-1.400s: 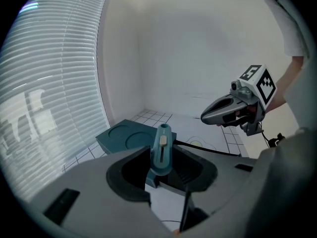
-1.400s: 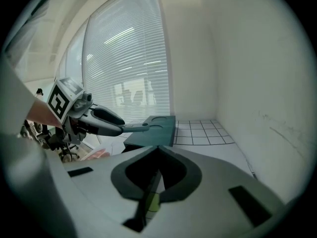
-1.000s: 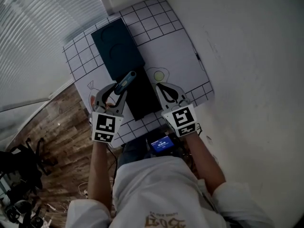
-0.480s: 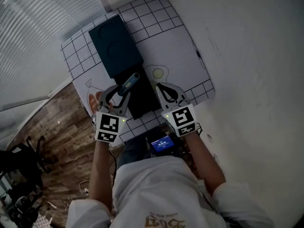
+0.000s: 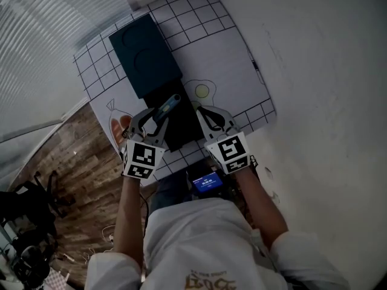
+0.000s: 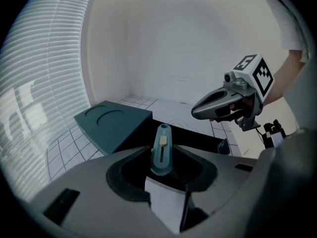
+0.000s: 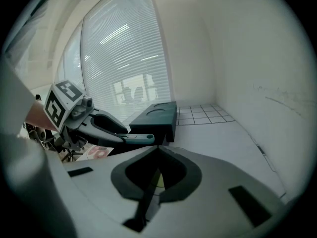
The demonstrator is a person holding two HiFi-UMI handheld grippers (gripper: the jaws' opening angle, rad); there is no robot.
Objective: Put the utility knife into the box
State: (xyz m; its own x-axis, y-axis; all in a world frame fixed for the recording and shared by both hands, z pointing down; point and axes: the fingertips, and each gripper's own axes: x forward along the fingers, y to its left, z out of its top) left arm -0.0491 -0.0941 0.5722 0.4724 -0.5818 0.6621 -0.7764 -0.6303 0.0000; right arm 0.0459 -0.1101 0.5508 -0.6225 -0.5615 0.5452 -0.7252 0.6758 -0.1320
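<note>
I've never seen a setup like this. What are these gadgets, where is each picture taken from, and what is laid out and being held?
There is no robot here. A person holds a hand-operated gripper in each hand. The head view comes from a camera on the person's head, looking steeply down. The other two views come from cameras riding on each gripper, looking along its fingers. In front lies a white gridded mat with an open black box and, beyond it, a dark teal lid. The left gripper has its fingers closed on a blue-green utility knife, held in the air near the box. The right gripper is by the box's right edge, fingers together with nothing between them.
</note>
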